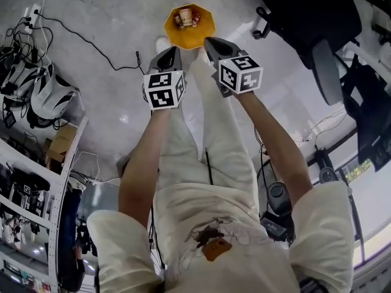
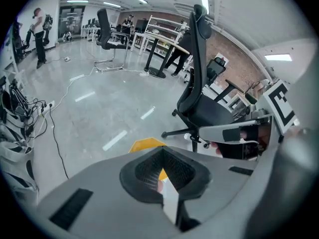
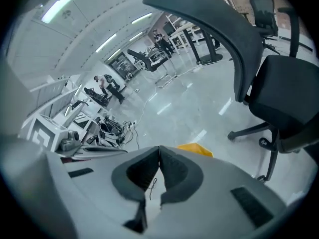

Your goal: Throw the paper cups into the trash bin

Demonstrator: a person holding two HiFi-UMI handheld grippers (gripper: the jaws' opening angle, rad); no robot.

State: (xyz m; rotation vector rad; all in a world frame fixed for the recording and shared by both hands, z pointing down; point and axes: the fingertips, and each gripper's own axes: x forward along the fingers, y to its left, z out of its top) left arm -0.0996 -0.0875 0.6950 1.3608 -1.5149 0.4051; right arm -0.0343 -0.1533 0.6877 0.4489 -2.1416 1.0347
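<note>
Grey floor (image 1: 110,17) carries one yellow bin (image 1: 173,32) holding one paper cup (image 1: 184,14) and small scraps (image 1: 195,21), with left gripper (image 1: 171,52) and right gripper (image 1: 212,43) nearby, both jaws together, empty.

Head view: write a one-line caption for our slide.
Left claw and right claw, both shut, point toward a yellow trash bin containing a paper cup.
</note>
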